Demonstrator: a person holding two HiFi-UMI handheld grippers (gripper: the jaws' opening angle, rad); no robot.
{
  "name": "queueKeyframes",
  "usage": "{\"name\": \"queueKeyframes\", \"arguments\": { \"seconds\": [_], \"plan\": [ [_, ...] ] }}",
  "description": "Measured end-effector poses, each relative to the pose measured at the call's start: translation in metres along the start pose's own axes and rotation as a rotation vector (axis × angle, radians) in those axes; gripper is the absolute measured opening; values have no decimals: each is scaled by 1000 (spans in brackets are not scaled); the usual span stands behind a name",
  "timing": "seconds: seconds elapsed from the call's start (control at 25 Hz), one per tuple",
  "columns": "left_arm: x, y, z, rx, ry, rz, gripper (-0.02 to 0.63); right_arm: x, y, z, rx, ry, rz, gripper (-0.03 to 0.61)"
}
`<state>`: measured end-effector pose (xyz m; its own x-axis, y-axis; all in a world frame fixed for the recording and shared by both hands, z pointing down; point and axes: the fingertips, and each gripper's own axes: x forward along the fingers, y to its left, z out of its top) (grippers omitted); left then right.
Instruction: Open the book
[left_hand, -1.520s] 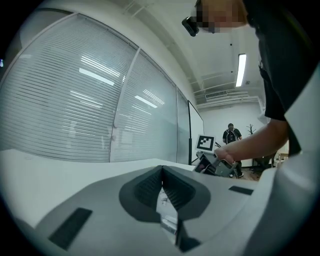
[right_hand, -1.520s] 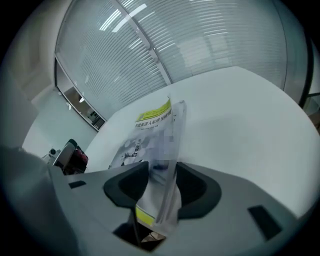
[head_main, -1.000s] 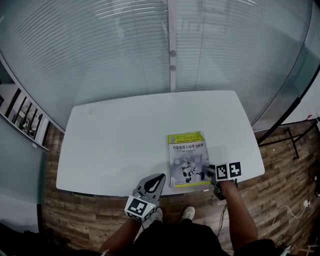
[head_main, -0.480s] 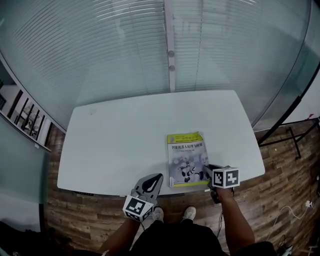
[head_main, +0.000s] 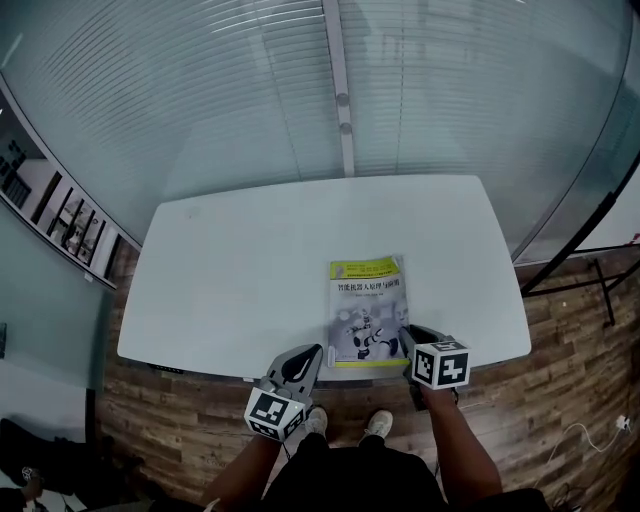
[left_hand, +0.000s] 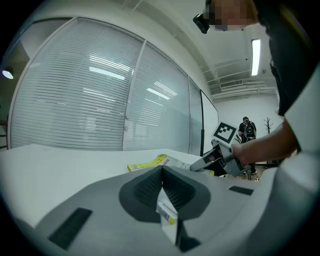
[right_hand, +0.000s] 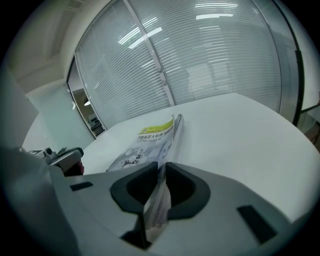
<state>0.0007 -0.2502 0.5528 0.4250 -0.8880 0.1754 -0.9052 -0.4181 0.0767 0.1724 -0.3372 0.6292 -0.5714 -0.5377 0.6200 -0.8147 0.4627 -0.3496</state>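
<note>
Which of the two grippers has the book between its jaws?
The right gripper: its jaws are closing on the near right corner of the book. The left gripper is clear of it.

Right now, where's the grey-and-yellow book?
In the head view, the grey-and-yellow book lies on the white table, right of centre by the front edge, its near right corner between the closing jaws of the right gripper.

The book (head_main: 366, 308), grey-covered with a yellow top band, lies closed near the table's (head_main: 250, 260) front edge.
</note>
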Motion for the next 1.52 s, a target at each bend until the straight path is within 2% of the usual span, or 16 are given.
{"name": "queueKeyframes", "arguments": {
  "seconds": [0.2,0.4,0.84,1.0,1.2,1.52],
  "plan": [
    [4,-16,3,-9,-12,46,15,-2,0,1,-9,-35,26,58],
    [-2,-25,-10,-21,10,35,15,0,-2,0,-25,-41,16,58],
    [-58,17,-20,-45,29,7,15,-6,12,12,-177,-50,-170,52],
    [-81,33,-32,-51,50,-7,15,-10,23,22,-274,-47,-263,48],
    [-111,52,-36,-51,34,-7,15,-15,50,36,-404,-53,-374,44],
    [-153,86,-60,-84,56,18,15,-20,103,60,-671,-45,-513,41]
  ]
}}
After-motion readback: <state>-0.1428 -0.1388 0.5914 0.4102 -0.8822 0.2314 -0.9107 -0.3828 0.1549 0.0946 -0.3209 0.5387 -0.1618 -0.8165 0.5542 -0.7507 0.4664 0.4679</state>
